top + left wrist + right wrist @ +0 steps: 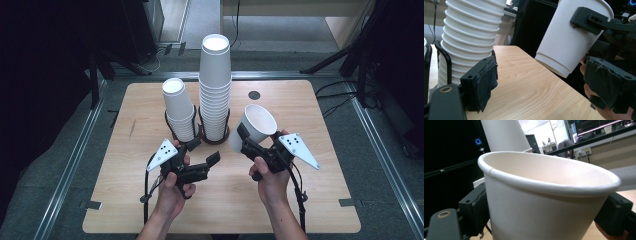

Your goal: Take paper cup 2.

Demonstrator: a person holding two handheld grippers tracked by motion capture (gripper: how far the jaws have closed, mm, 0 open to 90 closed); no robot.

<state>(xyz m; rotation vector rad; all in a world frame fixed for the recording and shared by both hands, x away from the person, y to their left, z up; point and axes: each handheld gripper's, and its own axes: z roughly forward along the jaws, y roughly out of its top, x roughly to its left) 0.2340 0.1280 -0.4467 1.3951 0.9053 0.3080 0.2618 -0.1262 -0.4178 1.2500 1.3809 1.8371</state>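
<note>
Right of the tall stack, the right gripper clamps a single cup off the table, tilted, mouth up-right. Stacks lie far-left of it. Left gripper sits near the short stack, jaws part-open, empty.

Two stacks of white paper cups on the table: one tall stack, one shorter stack, each in its own black wire holder. One loose cup apart from them. Two tools, left tool and right tool.
</note>
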